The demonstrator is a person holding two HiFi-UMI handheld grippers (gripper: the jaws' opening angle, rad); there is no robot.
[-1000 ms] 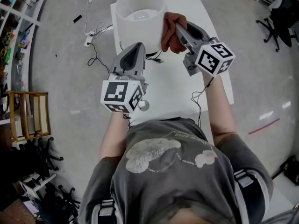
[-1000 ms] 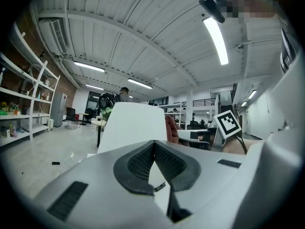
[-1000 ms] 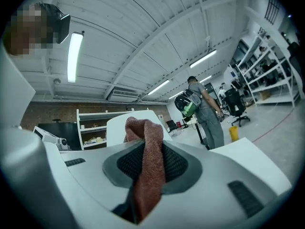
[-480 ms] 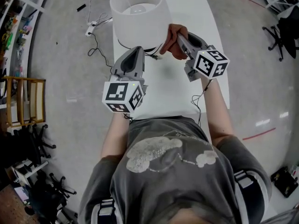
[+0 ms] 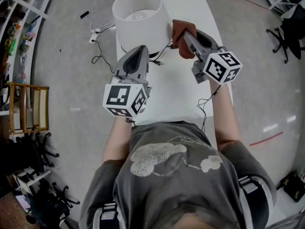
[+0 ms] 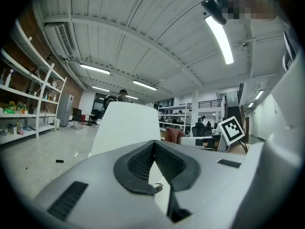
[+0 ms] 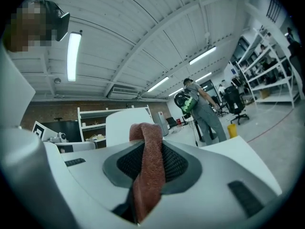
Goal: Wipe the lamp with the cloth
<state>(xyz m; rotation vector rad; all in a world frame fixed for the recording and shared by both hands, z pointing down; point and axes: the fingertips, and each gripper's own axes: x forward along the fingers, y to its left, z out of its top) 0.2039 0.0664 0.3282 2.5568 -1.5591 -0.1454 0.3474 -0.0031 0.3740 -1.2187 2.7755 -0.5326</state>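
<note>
Right gripper (image 5: 187,35) clamps the brown cloth (image 5: 178,28) between its jaws. The cloth's long axis runs along the jaws, with its folded end just beside the lamp (image 5: 140,18); contact cannot be confirmed. Left gripper (image 5: 138,51) is closed on nothing and points at the shade. The lamp stands upright at the far end of the table (image 5: 176,94).

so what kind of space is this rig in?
Probably an open lab or workshop-style office: metal shelving racks along the wall, rolling office chairs on a grey floor, and long strip lights under an exposed ceiling.
</note>
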